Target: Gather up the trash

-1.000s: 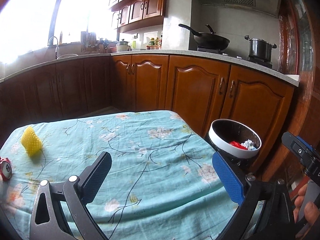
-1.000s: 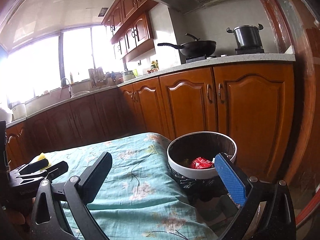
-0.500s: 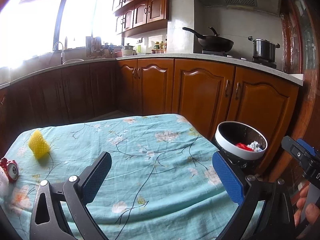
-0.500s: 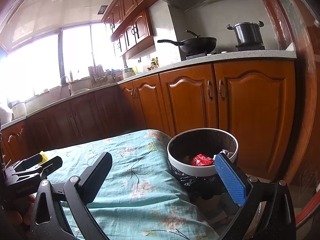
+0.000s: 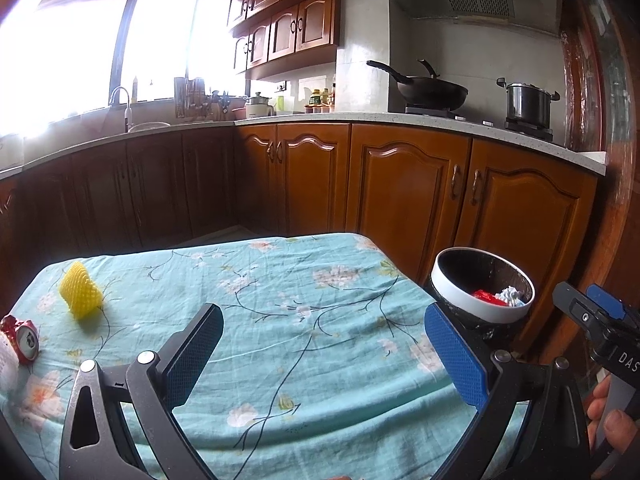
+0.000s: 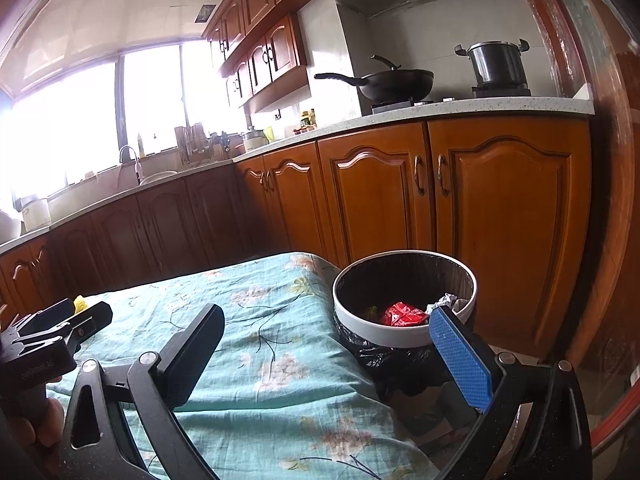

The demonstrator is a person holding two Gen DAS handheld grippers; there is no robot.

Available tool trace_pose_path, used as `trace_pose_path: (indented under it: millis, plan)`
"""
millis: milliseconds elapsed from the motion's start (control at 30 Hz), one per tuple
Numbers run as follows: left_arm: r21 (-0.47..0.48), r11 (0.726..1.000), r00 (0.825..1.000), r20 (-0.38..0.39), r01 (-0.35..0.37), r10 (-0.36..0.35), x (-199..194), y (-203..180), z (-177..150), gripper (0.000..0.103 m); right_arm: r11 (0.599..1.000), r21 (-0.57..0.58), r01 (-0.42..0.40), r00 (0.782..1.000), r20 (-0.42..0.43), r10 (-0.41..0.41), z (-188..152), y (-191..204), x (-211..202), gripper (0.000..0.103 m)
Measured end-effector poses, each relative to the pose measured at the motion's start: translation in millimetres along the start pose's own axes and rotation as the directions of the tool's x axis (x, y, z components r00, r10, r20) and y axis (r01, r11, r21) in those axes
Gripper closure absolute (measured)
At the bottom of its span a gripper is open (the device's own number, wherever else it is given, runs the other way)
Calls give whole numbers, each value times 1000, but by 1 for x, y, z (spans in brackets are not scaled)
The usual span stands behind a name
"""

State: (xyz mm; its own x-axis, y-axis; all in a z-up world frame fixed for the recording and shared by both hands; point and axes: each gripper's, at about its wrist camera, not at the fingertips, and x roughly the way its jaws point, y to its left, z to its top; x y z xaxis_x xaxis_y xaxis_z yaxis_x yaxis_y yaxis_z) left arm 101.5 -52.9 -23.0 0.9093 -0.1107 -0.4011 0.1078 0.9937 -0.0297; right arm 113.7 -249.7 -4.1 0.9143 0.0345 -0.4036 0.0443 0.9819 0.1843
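Observation:
A white-rimmed trash bin (image 5: 460, 294) (image 6: 394, 336) with a black liner stands off the table's right edge; a red wrapper (image 6: 403, 315) and crumpled paper (image 5: 509, 295) lie inside. On the floral tablecloth (image 5: 280, 300) a yellow foam net (image 5: 80, 296) sits at far left, and a crushed red can (image 5: 22, 338) lies at the left edge. My left gripper (image 5: 324, 354) hovers open over the cloth, holding nothing. My right gripper (image 6: 332, 354) is open and empty, its blue finger near the bin's rim. The other gripper's side shows at each view's edge.
Wooden kitchen cabinets (image 5: 400, 184) run behind the table, with a wok (image 5: 424, 90) and a pot (image 5: 526, 104) on the stove. A white object (image 5: 6, 364) lies beside the can. A hand (image 5: 612, 428) holds the right gripper's handle.
Both views have pulled back and risen slightly, so the table and bin sit lower in the frames. Both grippers stay open and empty; the trash has not moved.

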Motion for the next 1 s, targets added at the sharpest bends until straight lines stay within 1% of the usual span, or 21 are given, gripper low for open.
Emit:
trace_pose_path:
  millis: [600, 1000]
  plan:
    - [15, 1000, 1000, 12, -12, 12, 3, 4, -2, 2, 1000, 14, -16, 1000, -7, 16, -1, 0, 0, 0]
    - [16, 1000, 1000, 8, -3, 2, 7, 7, -2, 2, 1000, 13, -25, 1000, -7, 25, -2, 2, -1, 0]
